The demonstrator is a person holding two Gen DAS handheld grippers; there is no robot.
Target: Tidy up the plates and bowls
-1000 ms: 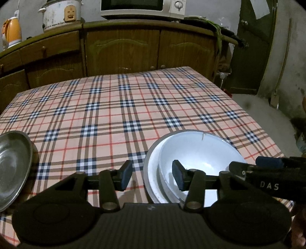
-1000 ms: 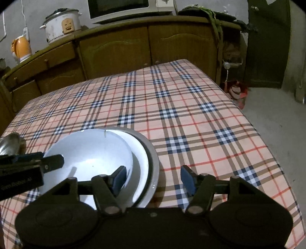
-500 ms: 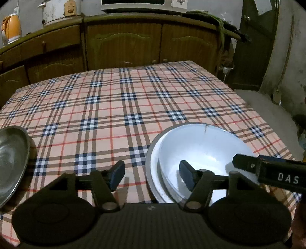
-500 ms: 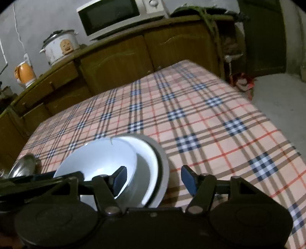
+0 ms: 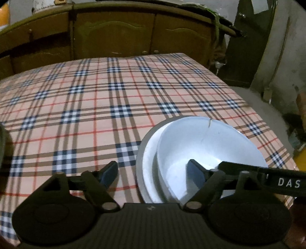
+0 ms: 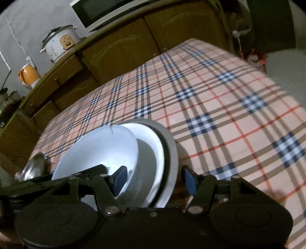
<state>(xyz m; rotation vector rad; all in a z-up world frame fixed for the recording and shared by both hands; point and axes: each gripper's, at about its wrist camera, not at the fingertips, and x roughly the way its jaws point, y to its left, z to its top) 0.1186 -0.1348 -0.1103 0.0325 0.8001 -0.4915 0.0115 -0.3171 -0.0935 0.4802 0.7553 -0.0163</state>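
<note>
Here the table point(image 5: 95, 107), spread with a plaid cloth, carries a stack near its front edge: a grey plate point(image 6: 170, 151) at the bottom, a white dish point(image 6: 153, 153) on it, and a white bowl point(image 5: 206, 145) sitting off-centre in the dish. Behind the table runs a wooden cabinet point(image 5: 114, 34) with a rice cooker point(image 6: 61, 42), a microwave point(image 6: 107, 13) and an orange kettle point(image 6: 28, 76) on top. A steel bowl point(image 6: 34, 166) lies on the cloth to the left of the stack.

The left tongs point(image 5: 151, 174) stand wide apart, having just been opening; one finger is over the cloth, the other inside the white bowl, and the near rims of the stack lie between them, with no pad pressing. The right tongs point(image 6: 155, 179) are also apart, straddling the right rims of the stack, one finger in the white bowl, the other outside the plate. Each tool crosses the other's view over the bowl.
</note>
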